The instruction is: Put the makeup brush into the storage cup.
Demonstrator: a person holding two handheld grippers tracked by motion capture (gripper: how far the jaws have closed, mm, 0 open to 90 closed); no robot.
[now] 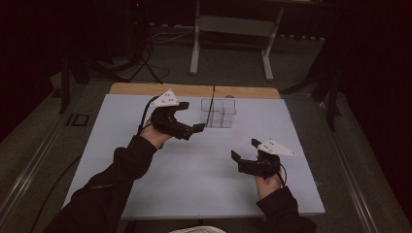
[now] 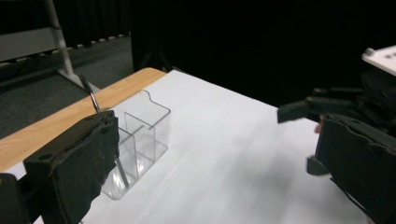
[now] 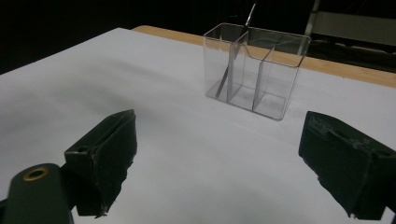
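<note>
My left hand-held gripper (image 1: pixel 190 116) hung above the bench (image 1: pixel 121 160), jaws spread wide, nothing between them. Just ahead of its tips and slightly to their left stood a clear divided container (image 1: pixel 219 112), close to the jaws but not touching. A thin dark rod (image 1: pixel 211 107) leaned in the container's compartment nearest that gripper; in the left gripper view it rose past the rim (image 2: pixel 93 100), tilted toward the wooden edge strip (image 2: pixel 56 126).

My right hand-held gripper (image 1: pixel 245 150) sat lower and nearer to me, well apart from the left one, jaws likewise spread and empty. Along its jaws, the container (image 3: pixel 257 70) stood well ahead, roughly centred between them, with the rod (image 3: pixel 236 51) slanting in its left compartment.

Beyond the bench's far edge: grey floor, a pale metal frame (image 1: pixel 231 29), tripod legs (image 1: pixel 145 63). Surroundings dark; finer detail could not be made out.
</note>
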